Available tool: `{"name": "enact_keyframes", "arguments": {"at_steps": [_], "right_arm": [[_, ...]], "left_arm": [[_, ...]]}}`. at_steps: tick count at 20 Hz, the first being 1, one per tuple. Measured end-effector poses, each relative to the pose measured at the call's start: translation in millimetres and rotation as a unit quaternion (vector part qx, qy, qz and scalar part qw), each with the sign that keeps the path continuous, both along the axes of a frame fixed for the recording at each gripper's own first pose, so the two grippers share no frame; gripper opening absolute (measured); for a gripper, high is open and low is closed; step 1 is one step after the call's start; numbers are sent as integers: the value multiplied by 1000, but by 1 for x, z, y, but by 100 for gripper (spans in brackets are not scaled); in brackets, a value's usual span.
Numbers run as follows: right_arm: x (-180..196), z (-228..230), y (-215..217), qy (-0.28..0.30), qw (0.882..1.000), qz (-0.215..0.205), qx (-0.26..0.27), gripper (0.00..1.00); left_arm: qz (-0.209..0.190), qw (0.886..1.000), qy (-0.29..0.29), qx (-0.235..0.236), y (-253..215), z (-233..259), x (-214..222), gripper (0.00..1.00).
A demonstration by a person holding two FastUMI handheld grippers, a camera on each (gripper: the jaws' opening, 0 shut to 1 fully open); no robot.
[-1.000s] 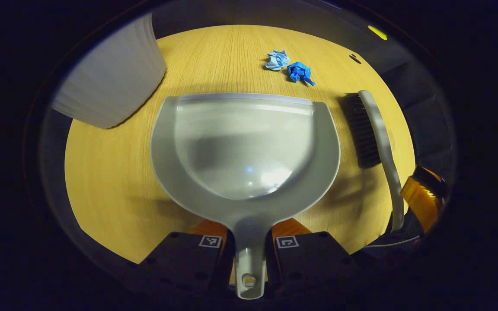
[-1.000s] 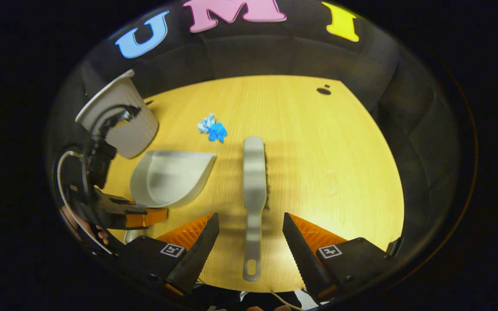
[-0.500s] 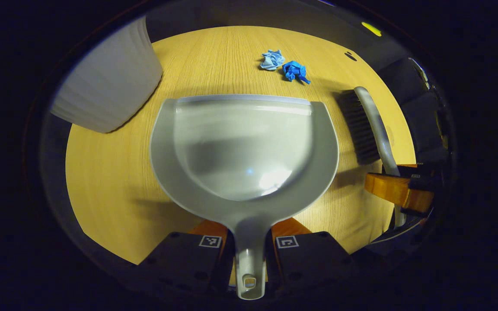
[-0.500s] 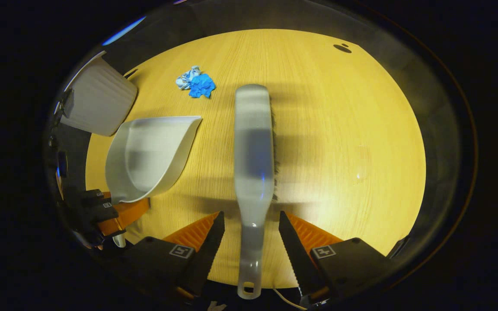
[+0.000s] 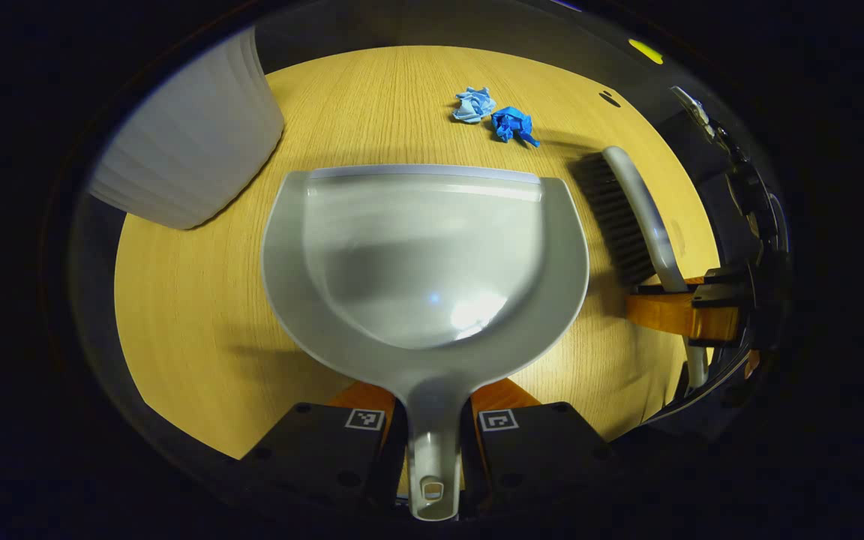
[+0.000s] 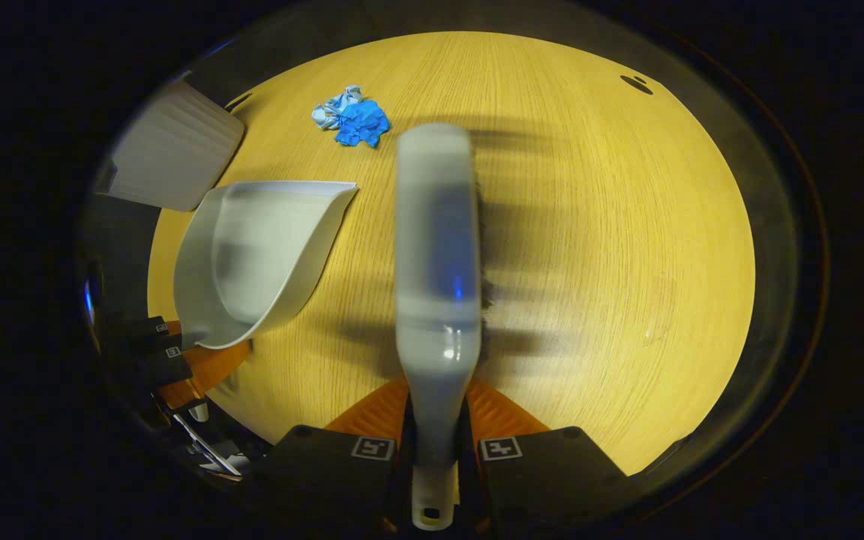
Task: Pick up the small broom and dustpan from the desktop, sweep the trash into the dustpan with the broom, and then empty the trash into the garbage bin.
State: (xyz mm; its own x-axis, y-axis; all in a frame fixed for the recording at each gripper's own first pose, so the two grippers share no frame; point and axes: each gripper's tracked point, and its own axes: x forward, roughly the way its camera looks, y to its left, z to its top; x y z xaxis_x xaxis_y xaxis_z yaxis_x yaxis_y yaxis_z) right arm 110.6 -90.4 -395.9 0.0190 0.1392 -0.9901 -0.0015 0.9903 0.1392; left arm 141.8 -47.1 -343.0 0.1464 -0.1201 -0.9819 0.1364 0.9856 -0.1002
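A: As we scan the left gripper view from left to right, we find the garbage bin [image 5: 192, 150] at the far left of the desktop [image 5: 177, 300], lying tilted in this lens. Beside it sits the dustpan [image 5: 424, 255], lip pointing away from us.

B: We confirm the left gripper [image 5: 432, 442] is clenched on the dustpan handle, both fingers pressing its sides. Beyond the lip, well apart from it, lie two crumpled blue paper scraps [image 5: 496, 116], touching each other.

A: Further right we see the broom [image 5: 631, 217], bristles facing the dustpan. In the right gripper view, the right gripper [image 6: 436, 450] is closed on the broom handle, fingers tight against both sides.

B: We judge both pickups complete; sweeping is not yet begun.

A: Hazards from here:
1. The scraps are light. A fast stroke may flick them past the dustpan or off the desktop.
2. If the dustpan lip lifts off the wood, scraps may slide beneath it.
3. The broom handle is narrow and smooth; side load during the stroke may twist it in the grip.
4. Tilting the dustpan forward on the way to the garbage bin may spill the load.
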Motion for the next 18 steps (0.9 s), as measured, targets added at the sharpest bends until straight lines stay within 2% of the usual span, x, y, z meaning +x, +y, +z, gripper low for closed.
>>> {"name": "enact_keyframes", "arguments": {"at_steps": [2,3,5,6,7,10,14,18], "right_arm": [[4,2,-3,1,1000,14,2,22],[9,3,-7,-3,1000,19,1,27],[27,10,-14,-10,1000,25,0,27],[42,14,-18,-19,999,28,-2,27],[59,18,-24,-31,999,29,-6,22],[108,25,-39,-52,997,43,-23,27],[177,24,-52,-77,989,107,-61,27],[246,12,-42,-90,966,221,-95,27]], "left_arm": [[1,1000,0,-1,0,0,0,30],[1,1000,-1,-2,0,0,0,30],[-2,1000,3,-1,2,0,-3,29],[-8,1000,4,0,3,0,-4,29],[-15,1000,5,2,5,1,-6,30],[-31,999,9,2,10,4,-9,30],[-64,998,20,10,24,7,-5,30],[-102,994,30,19,35,10,8,31]]}}
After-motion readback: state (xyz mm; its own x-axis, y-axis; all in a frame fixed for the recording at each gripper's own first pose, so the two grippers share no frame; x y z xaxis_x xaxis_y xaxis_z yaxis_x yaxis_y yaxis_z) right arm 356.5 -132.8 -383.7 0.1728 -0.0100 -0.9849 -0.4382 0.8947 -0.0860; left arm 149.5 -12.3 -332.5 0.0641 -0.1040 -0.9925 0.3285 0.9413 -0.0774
